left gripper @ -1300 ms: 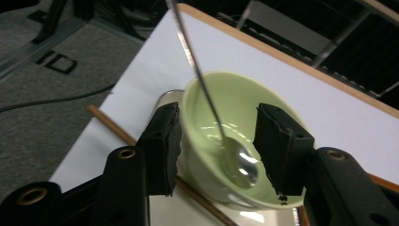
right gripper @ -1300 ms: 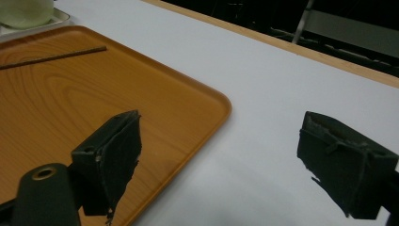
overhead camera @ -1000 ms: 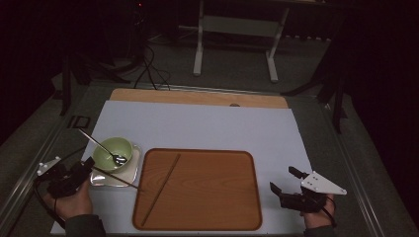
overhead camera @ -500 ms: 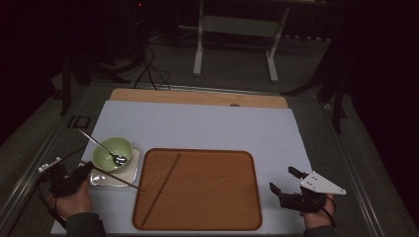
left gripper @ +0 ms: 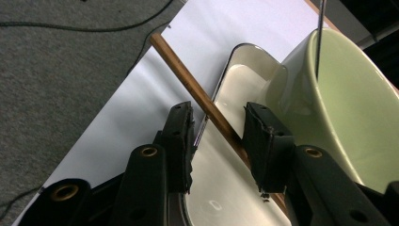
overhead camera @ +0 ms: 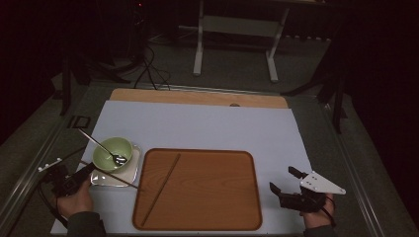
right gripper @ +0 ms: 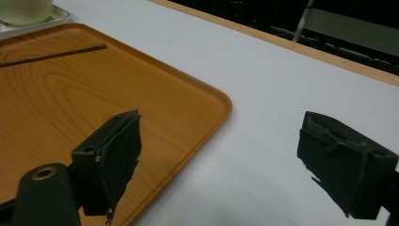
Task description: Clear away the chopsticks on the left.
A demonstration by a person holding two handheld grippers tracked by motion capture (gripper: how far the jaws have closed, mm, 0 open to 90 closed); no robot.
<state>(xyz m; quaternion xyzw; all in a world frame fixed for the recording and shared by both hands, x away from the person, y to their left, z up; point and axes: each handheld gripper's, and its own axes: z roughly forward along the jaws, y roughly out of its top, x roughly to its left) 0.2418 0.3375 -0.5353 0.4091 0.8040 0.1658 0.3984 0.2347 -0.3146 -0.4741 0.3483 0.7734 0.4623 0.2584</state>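
A brown chopstick lies slanted across a white square plate, beside a pale green bowl that holds a metal spoon. My left gripper straddles this chopstick low over the plate. Its jaws have just been closing, but a gap remains on the left side, so it is open. In the high view the left gripper sits at the plate's left corner. A second chopstick lies on the wooden tray. My right gripper stands wide open and holds nothing, over the white mat right of the tray.
A white mat covers the table, with a wooden strip along its far edge. Cables and a metal stand are on the dark floor beyond. The right gripper hovers near the tray's right edge.
My left gripper has sunk a little toward the plate and its jaws have drawn closer around the chopstick. The right gripper has kept still.
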